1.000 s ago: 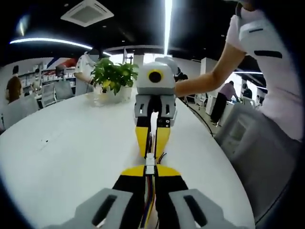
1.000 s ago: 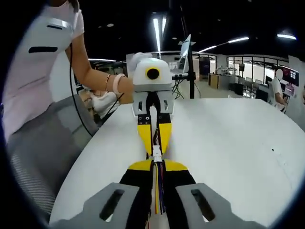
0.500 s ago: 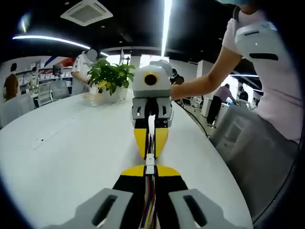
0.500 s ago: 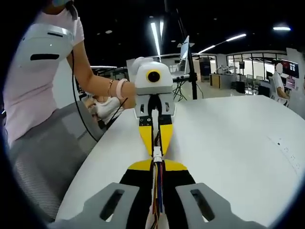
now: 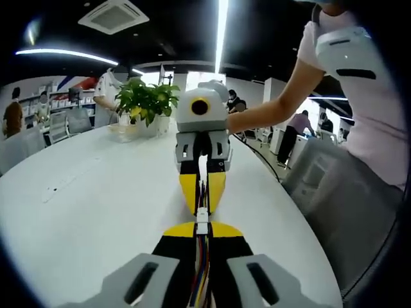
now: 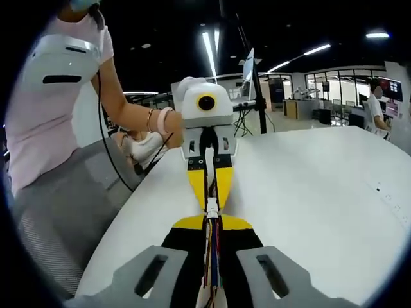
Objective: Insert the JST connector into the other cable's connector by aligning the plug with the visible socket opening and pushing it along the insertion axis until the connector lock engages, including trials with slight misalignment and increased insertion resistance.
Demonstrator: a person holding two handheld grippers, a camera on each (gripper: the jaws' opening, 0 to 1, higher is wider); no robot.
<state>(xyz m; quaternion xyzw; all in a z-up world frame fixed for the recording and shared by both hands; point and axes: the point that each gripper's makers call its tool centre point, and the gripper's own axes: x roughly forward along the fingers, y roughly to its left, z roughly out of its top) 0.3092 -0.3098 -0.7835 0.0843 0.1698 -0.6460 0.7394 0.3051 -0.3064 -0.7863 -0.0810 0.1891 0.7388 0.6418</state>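
White plastic meets white plastic right in the middle: your two small plugs point(image 5: 202, 220) sit end to end between the tips of your two grippers, held up above the table point(image 5: 96, 205).

Your left gripper point(image 5: 201, 232) has its yellow and black jaws squeezed nearly together on its bunch of colored wires point(image 5: 200, 269), just behind its plug. Your right gripper point(image 6: 212, 226) does the same with its own wires point(image 6: 212, 263). In each view the other gripper comes straight at you, tip to tip, so both plugs lie on one line.

Over the last second almost nothing has changed at the plugs. They touched then, and they touch now, with no gap you can see. Both pictures have slid a little, but that is your hands drifting together, not the plugs moving apart. The tips may sit a hair closer, but I cannot be sure. To me that means the plugs are already joined or nearly so, and you are pushing or holding. I cannot see the little lock, so I cannot tell if it has clicked.

Around you, a green plant point(image 5: 148, 101) in a pot stands at the far end of the table, well away. A gray chair point(image 6: 70, 199) is beside the table near your body, and your wrist wears a bracelet point(image 6: 150, 119). Other people are far off in the room. Nothing stands between the plugs, so push straight and keep both hands level.
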